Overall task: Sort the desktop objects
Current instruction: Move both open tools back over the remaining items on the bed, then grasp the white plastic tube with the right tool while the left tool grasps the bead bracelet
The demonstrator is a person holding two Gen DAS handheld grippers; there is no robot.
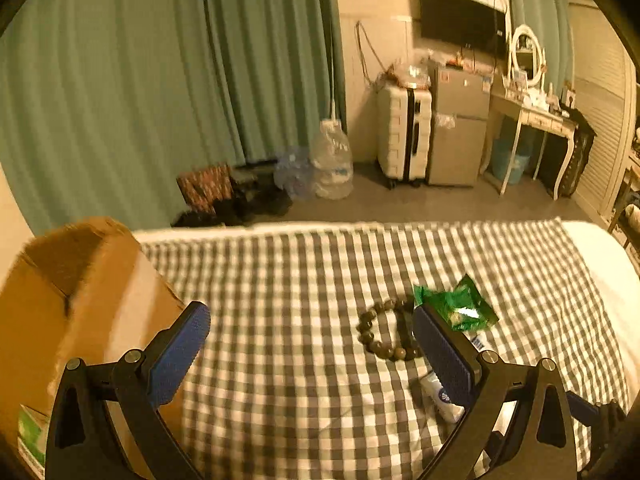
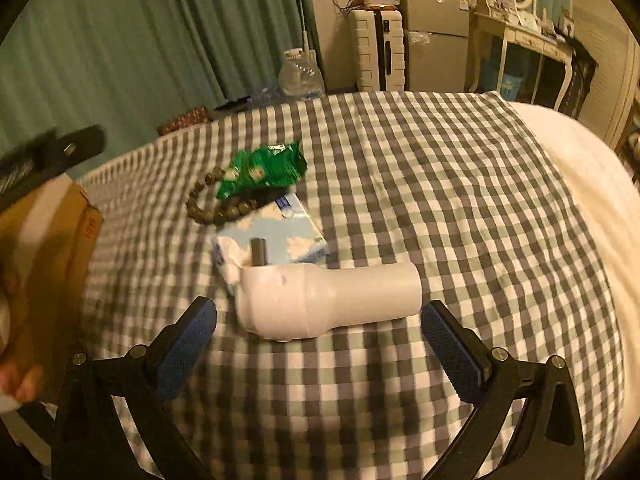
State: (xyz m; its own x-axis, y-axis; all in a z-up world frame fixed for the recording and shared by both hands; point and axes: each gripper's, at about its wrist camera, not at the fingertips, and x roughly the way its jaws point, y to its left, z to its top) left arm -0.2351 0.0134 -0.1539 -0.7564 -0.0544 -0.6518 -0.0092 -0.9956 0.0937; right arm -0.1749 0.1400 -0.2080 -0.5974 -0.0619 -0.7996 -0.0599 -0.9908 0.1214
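On the checkered cloth (image 2: 440, 184) lie a green snack packet (image 2: 262, 168), a brown bead bracelet (image 2: 208, 210), a blue-and-white tissue pack (image 2: 292, 236) and a white handheld device (image 2: 328, 300) on its side. My right gripper (image 2: 320, 334) is open and empty, just in front of the white device. My left gripper (image 1: 312, 344) is open and empty above the cloth, next to the cardboard box (image 1: 80, 300). In the left wrist view the bracelet (image 1: 376, 336) and green packet (image 1: 460, 308) lie by its right finger.
The cardboard box (image 2: 52, 248) stands at the left edge of the bed. Beyond the bed are green curtains (image 1: 140, 80), water jugs (image 1: 332, 160), a white suitcase (image 1: 404, 136), a small fridge (image 1: 460, 124) and a dressing table (image 1: 532, 112).
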